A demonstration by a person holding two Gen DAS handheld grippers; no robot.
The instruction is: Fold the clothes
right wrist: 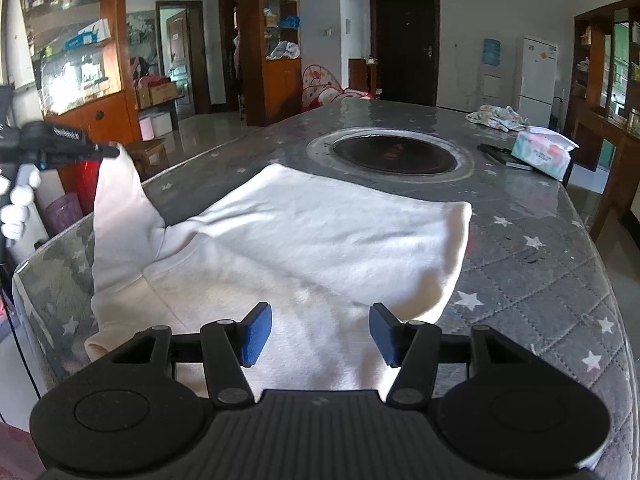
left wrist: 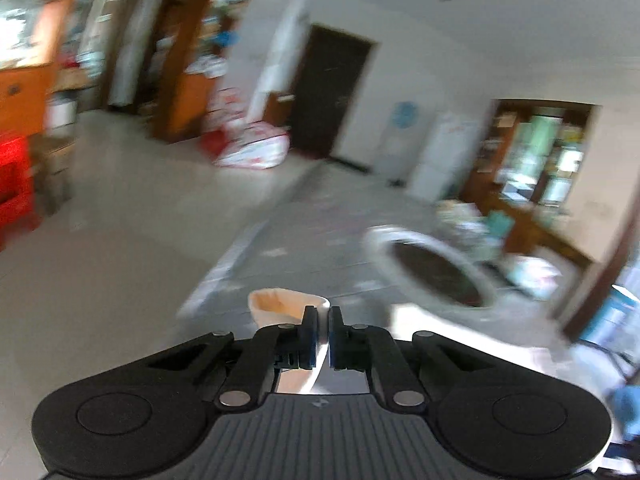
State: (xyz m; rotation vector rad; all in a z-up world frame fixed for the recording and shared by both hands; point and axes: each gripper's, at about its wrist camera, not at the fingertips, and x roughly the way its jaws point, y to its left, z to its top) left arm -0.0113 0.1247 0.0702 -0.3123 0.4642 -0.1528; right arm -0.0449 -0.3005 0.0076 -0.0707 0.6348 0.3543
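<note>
Blue-padded fingers (right wrist: 256, 334) of the right gripper (right wrist: 320, 334) are spread wide apart, hovering just over the near edge of the cream garment (right wrist: 320, 240), which is laid out on the grey star-print table cover (right wrist: 540, 272). One sleeve is pinched tight and lifted off the left table edge by the left gripper (left wrist: 324, 338). Lettering on that gripper's arm can't be read. Farther back, a tissue pack (right wrist: 542, 152) is seen beside the round burner (right wrist: 394, 154); its print is unreadable too.

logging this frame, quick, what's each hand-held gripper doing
Left hand-held gripper: closed on the sleeve of the white garment, lifted off the table.
Right hand-held gripper: open, holding nothing, above the garment.
</note>
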